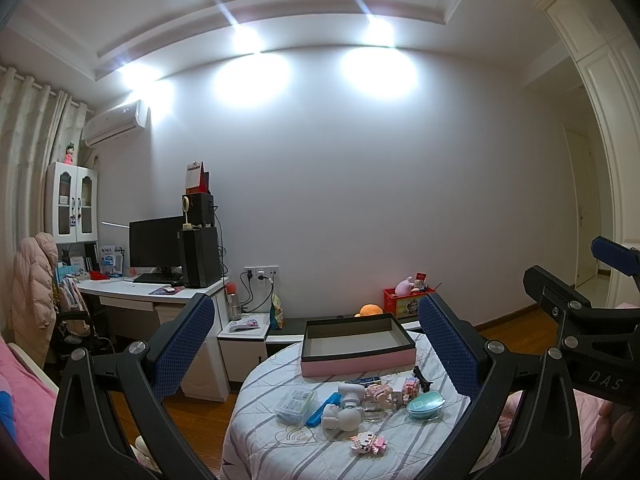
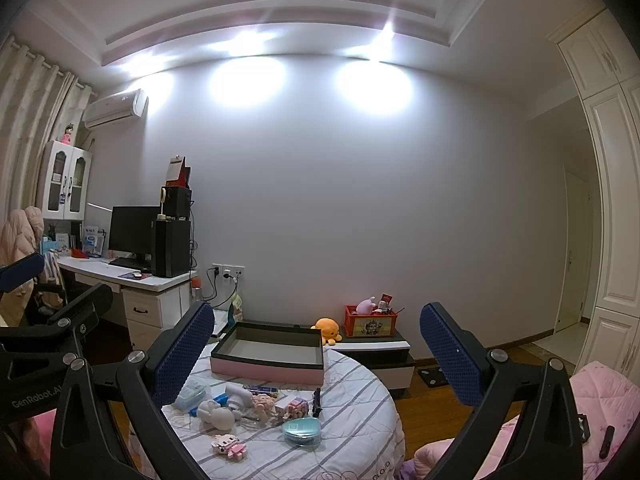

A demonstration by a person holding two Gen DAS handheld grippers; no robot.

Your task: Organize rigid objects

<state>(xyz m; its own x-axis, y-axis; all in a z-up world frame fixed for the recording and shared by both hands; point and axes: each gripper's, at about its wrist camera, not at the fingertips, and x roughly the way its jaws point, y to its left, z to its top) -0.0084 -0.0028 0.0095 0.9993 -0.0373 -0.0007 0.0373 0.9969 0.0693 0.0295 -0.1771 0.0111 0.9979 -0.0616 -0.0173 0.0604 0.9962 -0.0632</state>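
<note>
The task looks not yet begun, as far as the pictures show. The pink box (image 1: pixel 357 344) with the dark rim stands at the far side of the round desk (image 1: pixel 256 432), which a striped cloth covers, and its inside appears empty. All the small rigid things lie in a loose group in front of it, near but outside: a clear plastic case (image 1: pixel 295 405), a white figurine (image 1: pixel 340 416), a teal oval case (image 1: pixel 425 405), a pink block toy (image 1: pixel 369 443) closest to the camera, and a black clip (image 2: pixel 317 402). The left claw (image 1: pixel 316 348) and the right claw (image 2: pixel 318 356) both hang above the desk with fingers wide apart and hold nothing. I judge that every thing remains to be moved into the box.
</note>
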